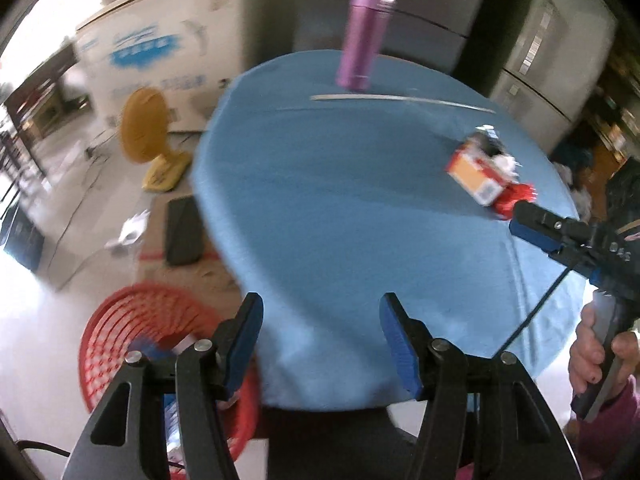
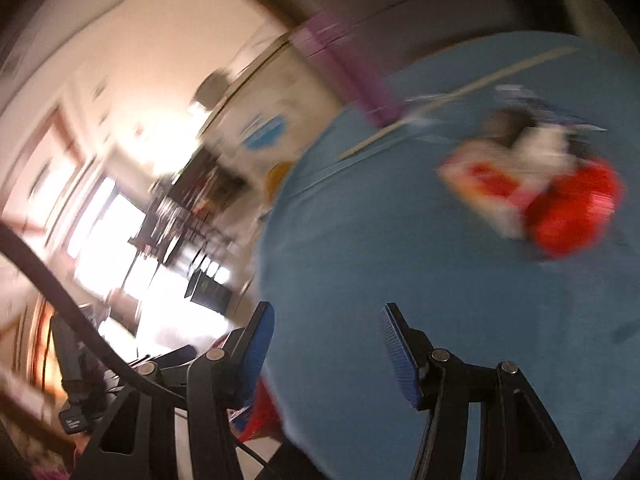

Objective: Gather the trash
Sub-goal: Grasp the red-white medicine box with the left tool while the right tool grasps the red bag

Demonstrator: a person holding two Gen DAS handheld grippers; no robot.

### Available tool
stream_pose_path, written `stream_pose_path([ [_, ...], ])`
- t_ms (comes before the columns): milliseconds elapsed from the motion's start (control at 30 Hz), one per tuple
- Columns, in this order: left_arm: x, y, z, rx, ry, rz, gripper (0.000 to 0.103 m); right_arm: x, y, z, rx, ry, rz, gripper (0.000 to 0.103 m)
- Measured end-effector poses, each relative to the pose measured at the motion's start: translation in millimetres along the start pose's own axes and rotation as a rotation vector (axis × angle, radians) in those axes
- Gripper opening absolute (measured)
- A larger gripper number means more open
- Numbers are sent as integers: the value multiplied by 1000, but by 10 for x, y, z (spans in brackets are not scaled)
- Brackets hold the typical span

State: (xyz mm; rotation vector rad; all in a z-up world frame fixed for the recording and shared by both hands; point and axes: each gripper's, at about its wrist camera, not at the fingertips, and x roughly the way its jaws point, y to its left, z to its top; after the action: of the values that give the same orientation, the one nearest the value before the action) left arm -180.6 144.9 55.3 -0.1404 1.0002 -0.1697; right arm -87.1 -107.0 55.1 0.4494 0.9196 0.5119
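Note:
A small pile of trash lies at the right of the blue-clothed round table [image 1: 320,208]: an orange-and-white carton [image 1: 474,176], a crumpled red wrapper [image 1: 516,196] and white tissue [image 1: 506,162]. My left gripper [image 1: 322,304] hangs open over the table's near edge with nothing between its blue pads. My right gripper [image 1: 518,220], held by a hand [image 1: 592,352], reaches in from the right, just short of the red wrapper. The blurred right wrist view has the carton [image 2: 488,180] and the wrapper [image 2: 572,212] ahead, with the right gripper [image 2: 326,312] open and holding nothing.
A red slatted basket [image 1: 160,344] stands on the floor left of the table, holding some wrappers. A purple flask [image 1: 362,36] and a long pale strip [image 1: 400,100] sit at the table's far side. On the floor are a yellow fan [image 1: 146,132] and a dark box [image 1: 182,232].

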Motion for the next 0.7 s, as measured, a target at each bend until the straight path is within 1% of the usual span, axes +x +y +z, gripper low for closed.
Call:
stream_pose_path([
  [67,60,-212,154,39,-5,-21,64,-232,-374,55,98,-49,-48,60],
  [133,130,-381,295,64,-7,-35,65,-390,-718,120,206,-86,-67,60],
  [233,230,-576,490,79,-3,-58,65,-537,-1117,232,331,-135,-90,60],
  [367,362,-731,719,47,23,-91,65,-505,-1502,425,460,-145,-43,60],
  [467,399,-798,867,20,22,-92,65,-360,-1667,575,492,-139,-44,60],
  [567,429,-841,995,2,20,-80,65,-178,-1785,637,525,-109,-60,61],
  [600,442,-852,1038,-1,21,-83,65,-126,-1784,646,524,-110,-67,59],
  [633,469,-871,1094,-6,24,-84,65,-82,-1783,632,520,-112,-75,46],
  [700,537,-912,1187,-18,31,-82,65,-68,-1760,624,496,-126,-84,45],
])
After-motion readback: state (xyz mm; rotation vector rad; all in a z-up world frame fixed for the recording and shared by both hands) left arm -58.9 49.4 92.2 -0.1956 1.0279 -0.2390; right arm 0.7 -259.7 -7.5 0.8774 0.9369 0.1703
